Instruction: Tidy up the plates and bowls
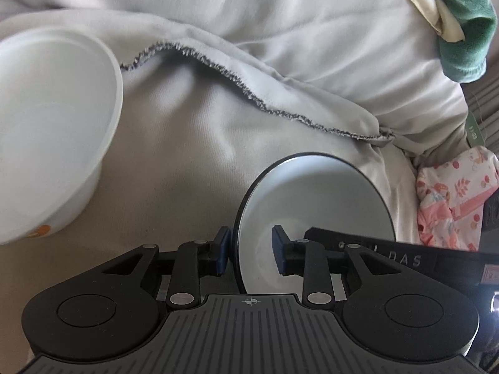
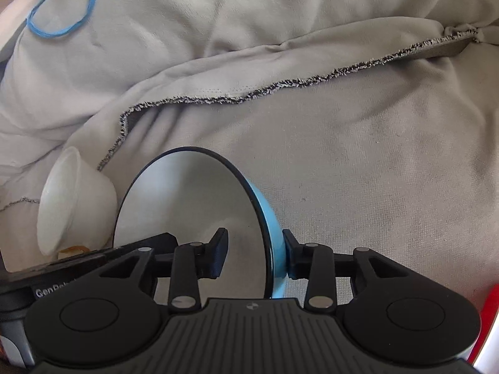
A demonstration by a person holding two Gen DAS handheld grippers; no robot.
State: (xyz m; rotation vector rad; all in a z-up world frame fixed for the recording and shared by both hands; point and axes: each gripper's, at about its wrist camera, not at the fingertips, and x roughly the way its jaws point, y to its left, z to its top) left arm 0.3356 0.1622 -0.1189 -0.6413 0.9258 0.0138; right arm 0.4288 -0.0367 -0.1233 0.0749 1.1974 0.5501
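Observation:
A blue bowl (image 2: 271,227) with a dark rim and a pale grey inside (image 1: 315,205) rests on a grey cloth (image 2: 374,162). My left gripper (image 1: 251,251) straddles its left rim. One blue pad (image 1: 223,251) is just outside the rim, and the other stands inside, clear of the wall, so the gripper is open. My right gripper (image 2: 253,255) straddles the opposite rim. Its outer finger lies against the blue wall and its inner finger (image 2: 218,254) is apart from it, so it is open too. A white bowl (image 1: 53,131) with an orange mark sits tilted to the left (image 2: 71,199).
The cloth has folds and a frayed dark hem (image 1: 249,90) behind the bowls. A green fabric (image 1: 461,21) and a pink patterned cloth (image 1: 452,196) lie at the right. A blue loop (image 2: 62,9) lies at the far left, and something red (image 2: 491,318) shows at the right edge.

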